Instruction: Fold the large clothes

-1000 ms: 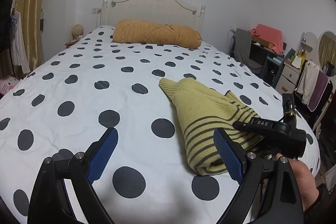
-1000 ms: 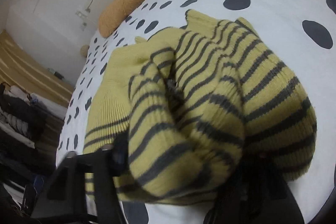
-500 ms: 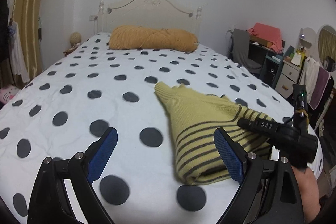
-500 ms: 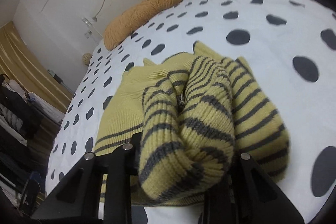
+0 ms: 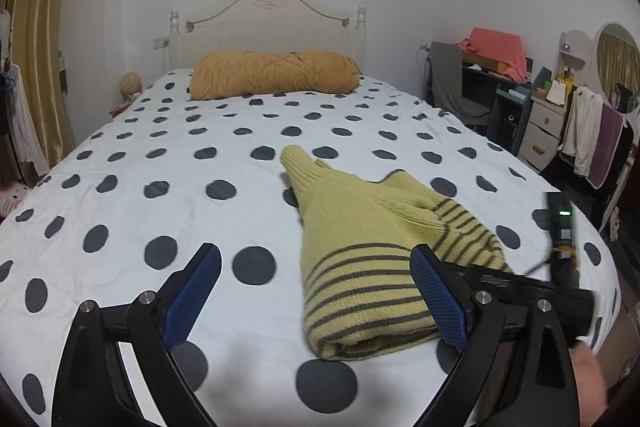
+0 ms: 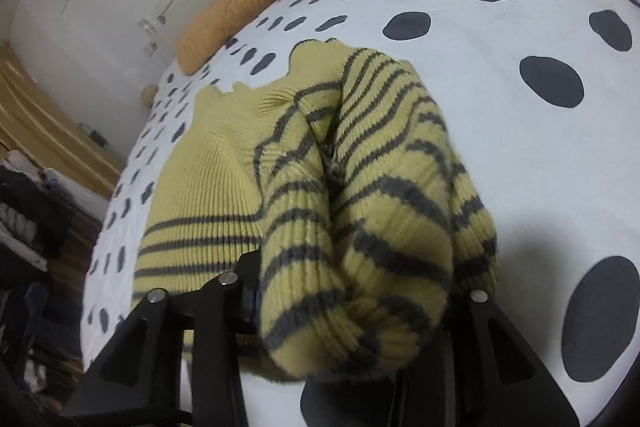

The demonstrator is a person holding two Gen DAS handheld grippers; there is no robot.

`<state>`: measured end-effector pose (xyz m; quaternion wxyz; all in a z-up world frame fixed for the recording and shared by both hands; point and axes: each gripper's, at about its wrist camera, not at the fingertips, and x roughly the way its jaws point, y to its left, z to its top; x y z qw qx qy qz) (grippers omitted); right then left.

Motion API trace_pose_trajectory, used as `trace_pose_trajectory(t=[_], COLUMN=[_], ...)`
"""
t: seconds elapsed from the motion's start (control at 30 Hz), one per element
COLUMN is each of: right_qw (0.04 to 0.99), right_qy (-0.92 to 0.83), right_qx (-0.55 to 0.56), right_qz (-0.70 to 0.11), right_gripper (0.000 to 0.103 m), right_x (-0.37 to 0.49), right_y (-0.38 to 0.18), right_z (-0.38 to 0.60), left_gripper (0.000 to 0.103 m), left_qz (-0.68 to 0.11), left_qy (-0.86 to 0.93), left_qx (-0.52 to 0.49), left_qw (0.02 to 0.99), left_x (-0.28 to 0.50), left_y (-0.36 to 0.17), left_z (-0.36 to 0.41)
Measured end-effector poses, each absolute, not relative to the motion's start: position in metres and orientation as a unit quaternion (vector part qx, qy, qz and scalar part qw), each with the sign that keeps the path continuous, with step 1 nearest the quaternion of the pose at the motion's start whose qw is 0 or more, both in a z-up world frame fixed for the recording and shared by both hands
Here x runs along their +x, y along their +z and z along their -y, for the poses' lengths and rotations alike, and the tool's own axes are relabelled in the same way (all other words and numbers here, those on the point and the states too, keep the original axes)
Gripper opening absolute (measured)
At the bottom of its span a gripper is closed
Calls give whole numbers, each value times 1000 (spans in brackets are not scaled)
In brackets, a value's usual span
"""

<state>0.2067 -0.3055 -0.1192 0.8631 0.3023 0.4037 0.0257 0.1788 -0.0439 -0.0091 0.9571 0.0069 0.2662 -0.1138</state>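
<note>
A yellow sweater [image 5: 352,211] with grey stripes lies folded lengthwise on the white, black-dotted bed [image 5: 160,187], towards its near right side. My left gripper [image 5: 316,255] hovers open over the bedspread just left of the sweater, with nothing between its blue pads [image 5: 192,291]. In the right wrist view the striped end of the sweater [image 6: 360,187] is bunched into a thick roll between the fingers of my right gripper [image 6: 360,279]. Its jaws are opening, with the roll still filling the gap and touching both sides. The right gripper's black body [image 5: 560,291] shows at the sweater's right edge.
An orange rolled quilt [image 5: 272,75] lies against the white headboard [image 5: 268,23]. Right of the bed stand a grey chair [image 5: 452,83], a cluttered desk, a drawer unit [image 5: 544,139] and a chair draped with clothes [image 5: 596,143]. Curtains [image 5: 36,47] hang at the left.
My left gripper has drawn back along the bed, still open. The right jaws squeezed narrower on the sweater roll half a second ago and now stand wider again.
</note>
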Motion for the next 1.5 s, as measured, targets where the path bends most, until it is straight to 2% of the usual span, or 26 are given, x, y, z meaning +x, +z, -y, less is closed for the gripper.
trace_pose_trajectory(t=[0.03,0.1,0.13,0.27,0.37,0.4,0.47,0.53,0.57,0.6,0.67,0.73,0.8,0.83,0.87,0.9,0.93,0.97,1.03,1.1,1.23,1.4,1.5], right_qw=[860,867,879,929,944,944,940,920,897,893,908,907,928,929,920,900,884,868,860,877,884,876,902], right_qy=[28,12,-15,-77,-21,-16,-23,-50,-59,-52,-45,-30,-51,-66,-69,-50,-24,-5,6,8,34,31,-32], right_qx=[313,299,278,186,165,165,143,93,62,49,41,51,56,35,28,56,129,194,247,238,229,227,192], right_qz=[-402,-398,-388,-312,-285,-285,-310,-376,-434,-445,-414,-417,-365,-363,-385,-430,-448,-457,-447,-418,-405,-424,-384], right_gripper=[44,57,60,61,72,73,73,73,76,82,86,86,88,92,103,102,102,102,103,103,103,103,103], right_x=[197,177,164,138,171,186,219,245,256,259,252,248,231,229,234,243,243,242,223,198,170,174,156], right_y=[-115,-103,-92,-29,5,6,-11,-57,-95,-120,-129,-109,-88,-92,-105,-126,-137,-137,-120,-97,-75,-76,-72], right_z=[310,315,317,311,296,293,285,275,270,269,276,276,278,276,276,283,300,315,332,340,359,373,356], left_gripper=[96,96,96,96,96,96,96,91,82,86,97,94,96,98,99,99,99,99,99,103,103,102,102], left_qz=[-264,-264,-266,-262,-262,-275,-312,-377,-418,-448,-446,-417,-370,-361,-373,-387,-391,-392,-382,-357,-335,-366,-350], left_qy=[-109,-99,-96,-93,-109,-113,-130,-133,-133,-143,-152,-148,-124,-111,-106,-114,-117,-123,-132,-128,-108,-90,-50], left_qx=[7,1,-3,-20,-3,-2,-4,24,28,4,-62,-68,-6,31,56,41,20,-2,-17,-16,-38,-82,-69], left_qw=[958,959,959,960,959,955,941,916,898,882,880,894,921,925,920,914,913,912,915,925,935,923,933], left_x=[180,187,190,216,245,255,275,292,300,306,310,299,283,280,282,285,285,281,265,245,230,232,210], left_y=[-8,-9,-9,0,6,2,-21,-65,-94,-118,-137,-120,-105,-107,-116,-120,-117,-107,-85,-65,-49,-56,-63], left_z=[41,32,30,31,55,65,83,101,105,102,80,72,81,90,98,96,90,81,64,42,-8,-40,-36])
